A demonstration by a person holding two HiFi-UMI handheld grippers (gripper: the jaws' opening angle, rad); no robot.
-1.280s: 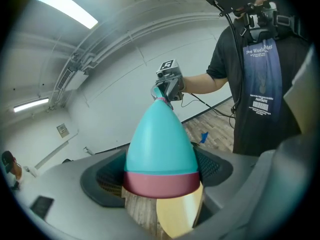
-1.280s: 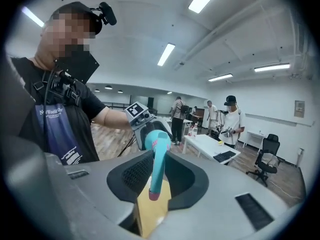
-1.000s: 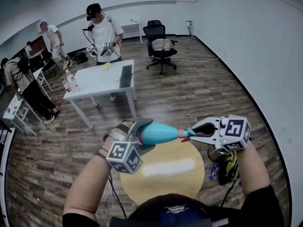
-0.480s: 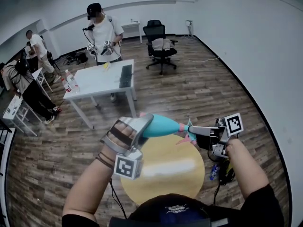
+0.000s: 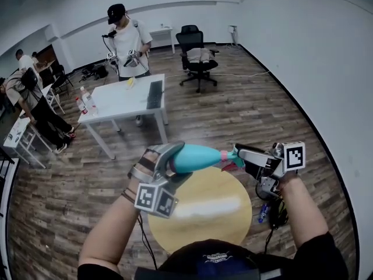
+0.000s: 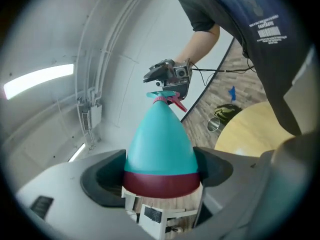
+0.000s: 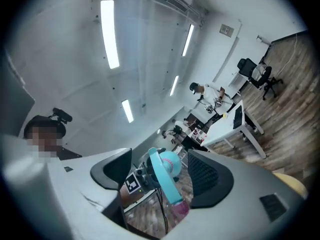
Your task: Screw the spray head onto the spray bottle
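A teal cone-shaped spray bottle (image 5: 195, 158) with a dark red band at its base (image 6: 161, 184) lies level in the air above the round table. My left gripper (image 5: 175, 157) is shut on its wide end (image 6: 160, 154). The teal and pink spray head (image 5: 230, 158) sits on the bottle's narrow tip (image 6: 165, 96). My right gripper (image 5: 242, 156) faces that tip, and its jaws have just been opening. In the right gripper view the spray head (image 7: 162, 181) stands between the open jaws of the right gripper (image 7: 162, 171), with a gap on each side.
The round wooden table (image 5: 175, 226) is right below my hands. A bag (image 5: 281, 210) and a small bottle lie on the floor at its right. Further off stand a white table (image 5: 125, 104), a person (image 5: 129, 39) and an office chair (image 5: 196, 54).
My right gripper has rolled, risen a little and opened its jaws off the spray head. The left gripper has tilted slightly, still holding the bottle.
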